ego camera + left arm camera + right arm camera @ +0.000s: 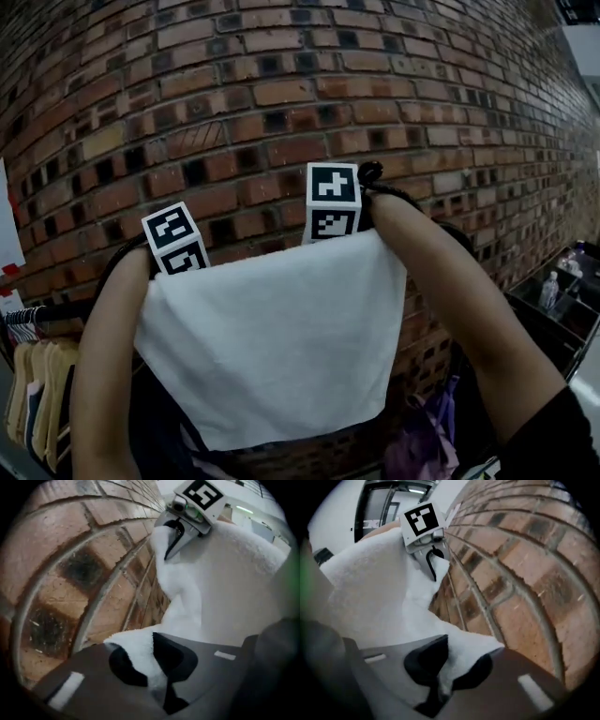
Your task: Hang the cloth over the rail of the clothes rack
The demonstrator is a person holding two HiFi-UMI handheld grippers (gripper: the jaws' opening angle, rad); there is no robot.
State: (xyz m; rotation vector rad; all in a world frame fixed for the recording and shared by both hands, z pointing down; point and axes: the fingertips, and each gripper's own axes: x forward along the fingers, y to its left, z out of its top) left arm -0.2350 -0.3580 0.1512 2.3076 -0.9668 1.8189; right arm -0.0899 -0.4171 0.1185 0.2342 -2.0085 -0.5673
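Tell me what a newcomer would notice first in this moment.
A white cloth hangs spread wide at the centre of the head view, before a brick wall. The left gripper and right gripper are each shut on one upper corner. Wooden hangers cluster at lower left.

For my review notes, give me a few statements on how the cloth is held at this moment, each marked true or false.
1. The left gripper is shut on the white cloth. True.
2. The right gripper is open and empty. False: it is also shut on the cloth.
3. The cloth hangs spread in front of a brick wall. True.
4. The cloth lies draped over the rail. False: only the grippers hold it up, and the rail carries hangers.
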